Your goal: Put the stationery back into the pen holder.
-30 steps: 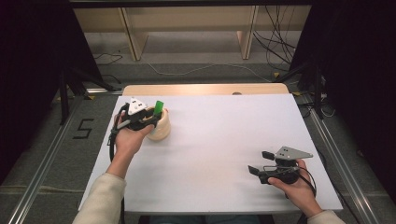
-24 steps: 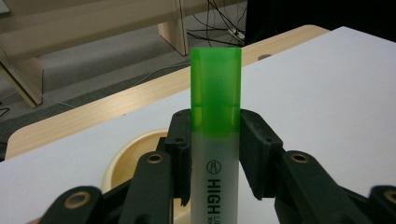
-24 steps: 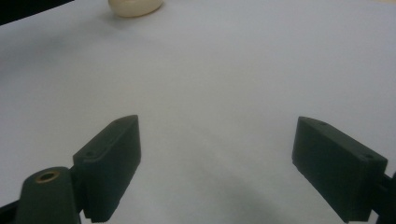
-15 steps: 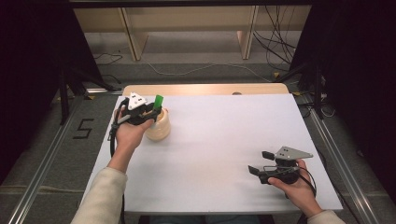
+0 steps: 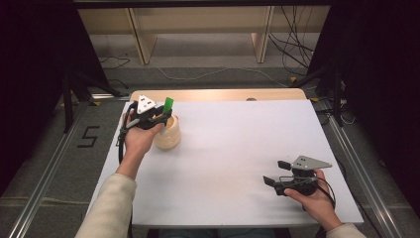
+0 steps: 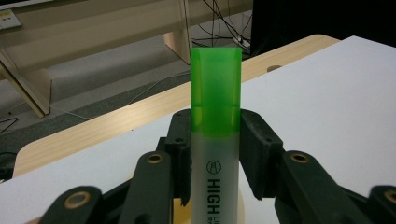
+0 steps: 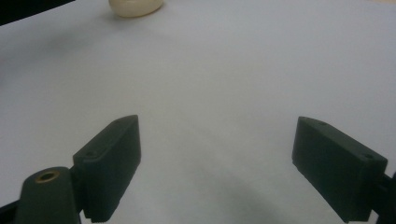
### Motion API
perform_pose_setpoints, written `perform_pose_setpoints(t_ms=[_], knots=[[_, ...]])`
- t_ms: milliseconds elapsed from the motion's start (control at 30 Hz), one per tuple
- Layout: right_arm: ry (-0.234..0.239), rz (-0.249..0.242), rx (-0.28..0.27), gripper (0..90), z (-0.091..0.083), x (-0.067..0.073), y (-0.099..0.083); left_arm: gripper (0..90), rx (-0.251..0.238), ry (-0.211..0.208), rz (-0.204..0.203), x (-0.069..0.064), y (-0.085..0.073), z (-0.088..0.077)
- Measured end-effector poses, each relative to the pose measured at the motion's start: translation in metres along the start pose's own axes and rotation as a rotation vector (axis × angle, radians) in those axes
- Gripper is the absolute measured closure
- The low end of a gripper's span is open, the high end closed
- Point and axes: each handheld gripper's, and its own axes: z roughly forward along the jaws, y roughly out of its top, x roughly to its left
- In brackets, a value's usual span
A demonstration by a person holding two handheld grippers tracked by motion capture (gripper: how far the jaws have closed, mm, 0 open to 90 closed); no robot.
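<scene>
A green-capped highlighter (image 5: 168, 104) (image 6: 215, 116) stands upright with my left gripper (image 5: 165, 117) (image 6: 215, 140) shut on its pale barrel just below the cap. It is over a cream round cup (image 5: 167, 137) (image 7: 135, 6) at the table's far left. The jaws and hand hide the highlighter's lower end, so I cannot tell if it reaches into the cup. My right gripper (image 5: 276, 172) (image 7: 229, 163) rests low at the front right, held by a hand. Its jaws stand wide open with only bare white surface between them.
A white sheet (image 5: 237, 144) covers the table, with a strip of wood (image 5: 218, 94) showing along the far edge. Beyond it are wooden shelf legs (image 5: 138, 34) and cables (image 5: 292, 44) on the floor. Metal rails (image 5: 44, 193) run along both sides.
The left hand with the highlighter has shifted slightly up the picture over the cup. The right gripper has stayed where it was.
</scene>
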Motion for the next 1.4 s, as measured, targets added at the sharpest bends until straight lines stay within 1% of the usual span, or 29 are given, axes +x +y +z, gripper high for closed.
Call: perform_pose_setpoints(t_ms=[367,633,767,833,933,1100,1200,1233,1267,1300,1400], knots=[[-0.001,0.004,0.006,16.5,0.0,0.0,0.0,66.7,-0.011,0.007,0.006,0.004,0.004,0.004],[0.0,-0.002,0.003,16.5,0.0,0.0,0.0,66.7,-0.031,0.016,0.012,0.005,0.006,0.01],[0.001,0.0,0.003,16.5,0.0,0.0,0.0,66.7,-0.038,0.019,0.033,0.006,0.006,0.013],[0.002,-0.003,0.001,16.5,0.0,0.0,0.0,66.6,-0.043,0.021,0.033,0.006,0.005,0.015],[0.0,0.006,0.005,16.5,0.0,0.0,0.0,66.7,-0.043,0.021,0.04,0.005,0.005,0.017],[0.003,0.0,0.001,16.5,0.0,0.0,0.0,66.7,-0.048,0.018,0.062,0.006,0.004,0.019],[0.003,-0.001,0.0,16.5,0.0,0.0,0.0,66.6,-0.054,0.017,0.065,0.006,0.003,0.021],[0.001,0.006,0.005,16.5,0.0,0.0,0.0,66.7,-0.053,0.018,0.066,0.006,0.003,0.022],[0.003,-0.001,0.0,16.5,0.001,-0.001,0.0,66.7,-0.051,0.018,0.066,0.006,0.003,0.022],[0.002,0.007,0.005,16.5,0.0,0.0,0.0,66.7,-0.051,0.019,0.066,0.007,0.002,0.023],[0.004,-0.001,0.0,16.5,0.001,-0.001,0.0,66.6,-0.053,0.016,0.067,0.007,0.002,0.024]])
